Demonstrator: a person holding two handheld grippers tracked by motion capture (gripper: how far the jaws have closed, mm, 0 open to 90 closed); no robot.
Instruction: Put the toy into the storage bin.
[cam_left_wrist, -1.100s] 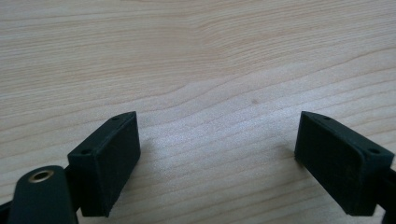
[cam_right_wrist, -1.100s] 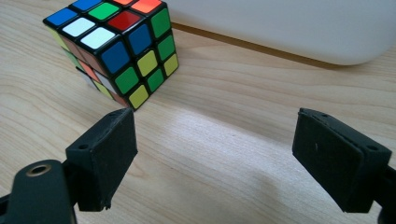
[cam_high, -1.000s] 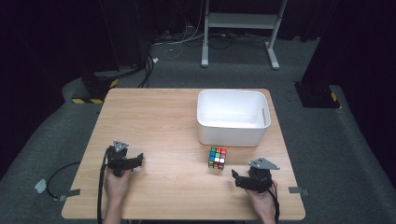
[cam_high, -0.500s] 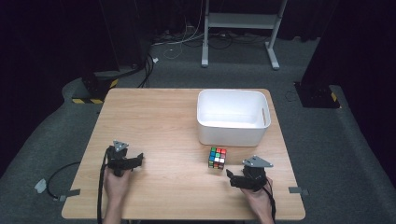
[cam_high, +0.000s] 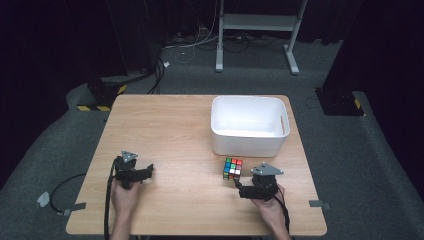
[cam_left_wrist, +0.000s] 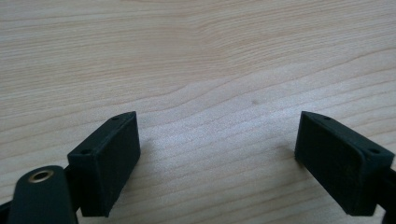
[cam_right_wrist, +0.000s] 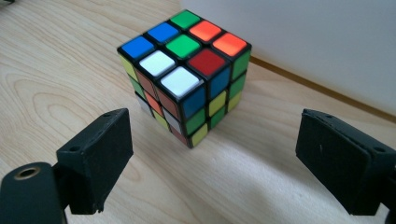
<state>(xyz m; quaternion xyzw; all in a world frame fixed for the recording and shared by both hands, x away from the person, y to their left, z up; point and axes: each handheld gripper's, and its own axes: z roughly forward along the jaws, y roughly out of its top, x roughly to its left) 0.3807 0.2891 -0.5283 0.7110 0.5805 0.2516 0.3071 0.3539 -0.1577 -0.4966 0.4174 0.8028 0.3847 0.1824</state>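
the puzzle cube (cam_right_wrist: 184, 74) is seen on the table (cam_high: 170, 130), just beside the white bin (cam_high: 248, 125), ahead of the released right hand-held gripper (cam_right_wrist: 215, 158). it is judged light, rigid, slick-faced; two opposite flat faces should be gripped. the left hand-held gripper (cam_left_wrist: 219, 158) is held released.

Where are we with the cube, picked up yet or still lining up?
Still lining up. Done: the right gripper is open and aimed at the cube, which sits on the table just ahead of its jaws, untouched. In hand: the approach to the cube. Left: closing on it, lifting, and probably dropping it into the white bin behind it. The left gripper is open over bare wood.
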